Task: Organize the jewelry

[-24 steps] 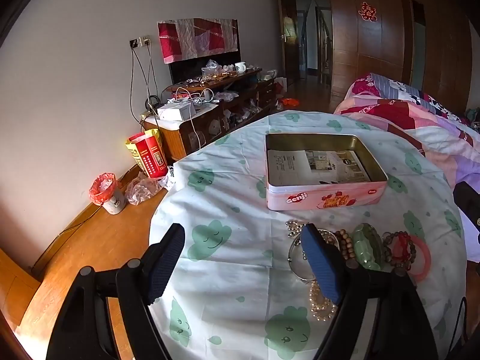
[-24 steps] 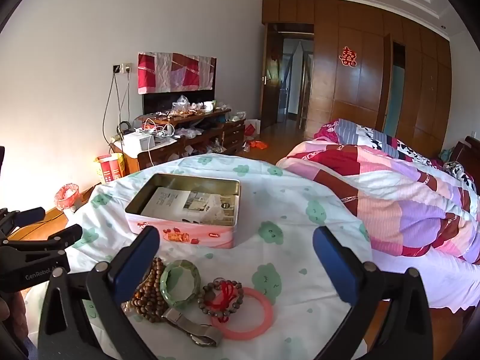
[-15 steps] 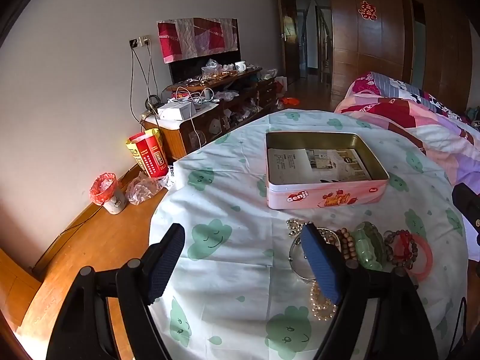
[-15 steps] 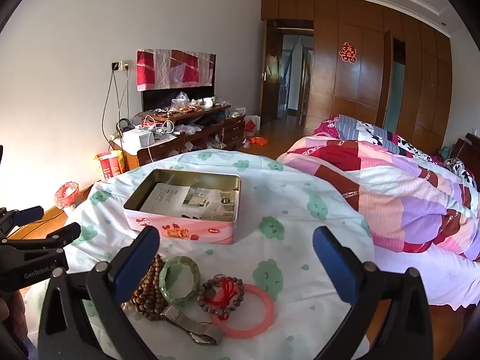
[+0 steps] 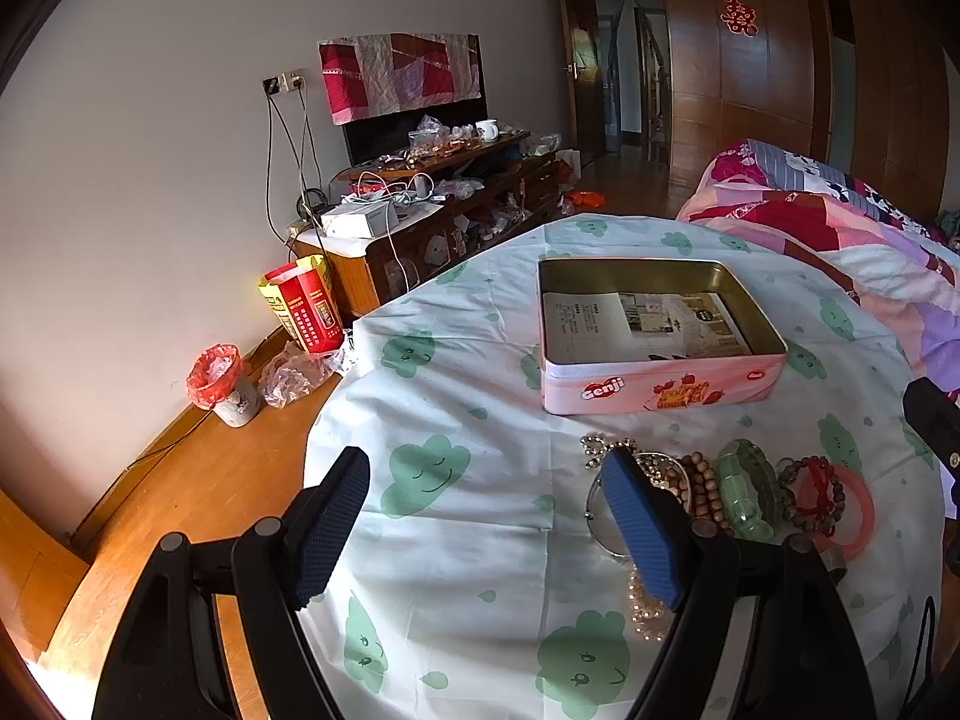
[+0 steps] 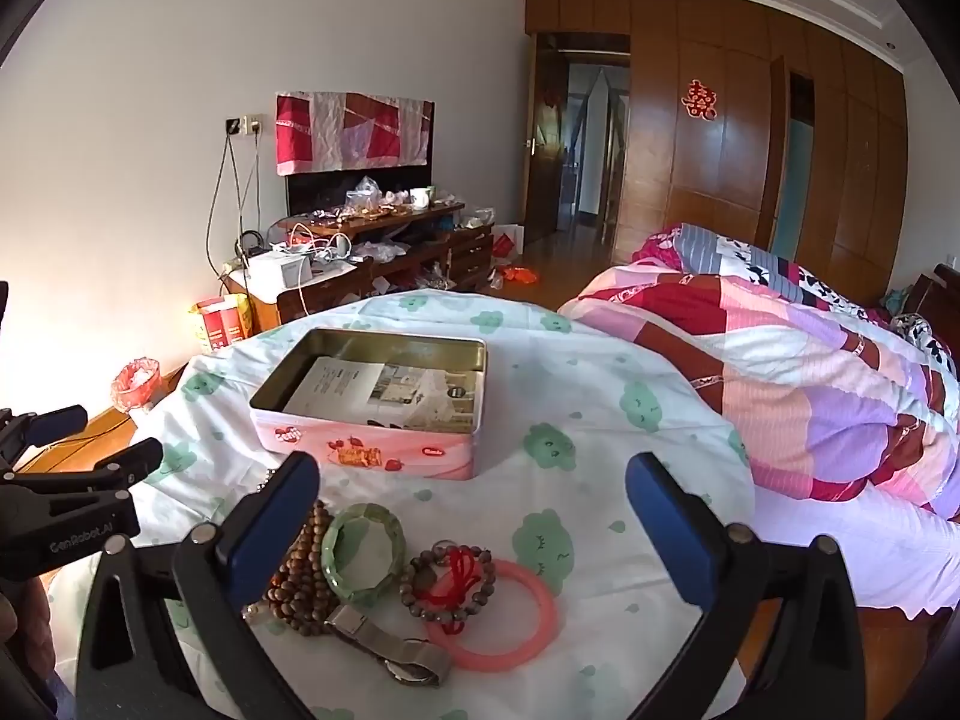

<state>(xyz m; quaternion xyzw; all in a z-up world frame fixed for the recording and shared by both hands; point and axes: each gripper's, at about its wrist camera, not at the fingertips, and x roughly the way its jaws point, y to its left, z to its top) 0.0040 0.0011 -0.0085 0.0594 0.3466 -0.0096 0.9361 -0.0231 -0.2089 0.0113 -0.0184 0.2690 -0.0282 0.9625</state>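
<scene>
the round table (image 6: 600, 360) under a white cloth with green clouds is filling the middle of both views, its far edge curving across the centre and its right edge running close beside a quilted bed (image 6: 810, 372) at centre right of the right wrist view; bare cloth is lying open at lower left of the left wrist view and right of the jewelry. one open pink tin (image 5: 654, 384) is sitting at centre, a single printed sheet lying inside it. the jewelry is lying in a cluster just in front of the tin, not in it: one green bangle (image 6: 362, 553), one pink bangle (image 6: 498, 618), one dark bead bracelet with red cord (image 6: 450, 585), one string of brown wooden beads (image 6: 300, 588), one metal watch (image 6: 390, 648), and pearly strands (image 5: 645, 612). the left gripper (image 5: 486, 522) is hanging with jaws released, holding nothing, its right finger over the cluster's left end. the right gripper (image 6: 474, 516) is hanging spread wide over the bangles, gripping nothing. a cluttered cabinet (image 5: 432, 204) is standing by the wall at upper centre.
</scene>
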